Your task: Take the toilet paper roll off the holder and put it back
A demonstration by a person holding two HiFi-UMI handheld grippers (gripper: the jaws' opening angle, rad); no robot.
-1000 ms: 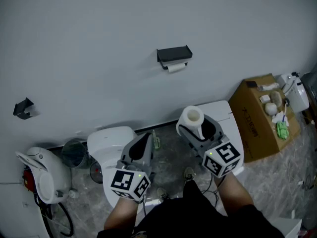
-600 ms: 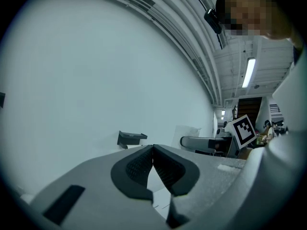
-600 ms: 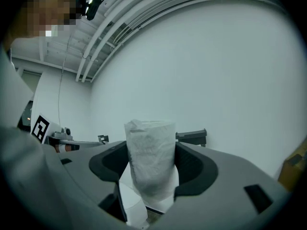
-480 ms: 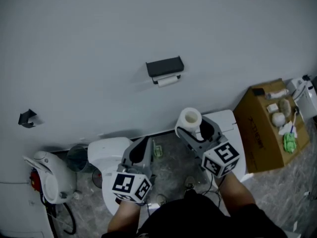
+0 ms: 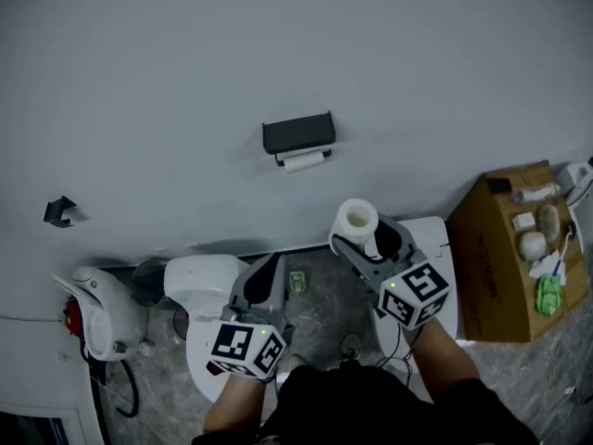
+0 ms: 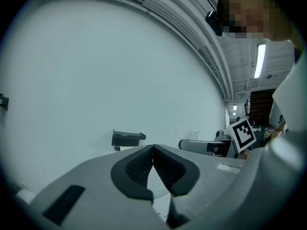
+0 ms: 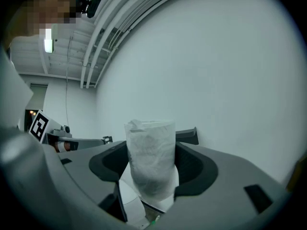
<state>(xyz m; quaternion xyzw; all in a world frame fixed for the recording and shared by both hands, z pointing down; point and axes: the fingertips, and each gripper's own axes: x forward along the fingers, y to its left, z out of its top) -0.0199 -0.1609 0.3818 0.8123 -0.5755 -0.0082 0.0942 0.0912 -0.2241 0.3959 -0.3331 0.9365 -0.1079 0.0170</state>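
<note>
Roll: the roll [image 5: 356, 221] stands upright between the jaws of the right gripper [image 5: 367, 236], its core hole facing up at the head camera.
Right gripper: jaws set wide and closed on the roll, one pad against each side. The right gripper view shows the roll filling the gap between them.
Left gripper: the left gripper [image 6: 153, 163] has its jaws closed tip to tip with nothing between them. It is held level beside the right gripper and carries nothing.
Holder: the dark holder [image 5: 297, 133] is fixed to the wall, well apart from the roll and ahead of both grippers. A small white piece shows under its cover; whether that is paper or part of the spindle cannot be told.
Surroundings: a toilet [image 5: 199, 281] stands below the left gripper and a cardboard box [image 5: 514, 248] stands off to the right. Neither is in the line between roll and holder.
Done, as judged: the roll is off the holder and in a firm-looking grip, so the removal half appears complete.
Left to do, as judged: bring the roll to the holder, turn it to lie along the spindle, seat it and release it.
Risk noted: the roll is held on end, so it needs turning before it will fit, and the free gripper may have to steady the holder.
</note>
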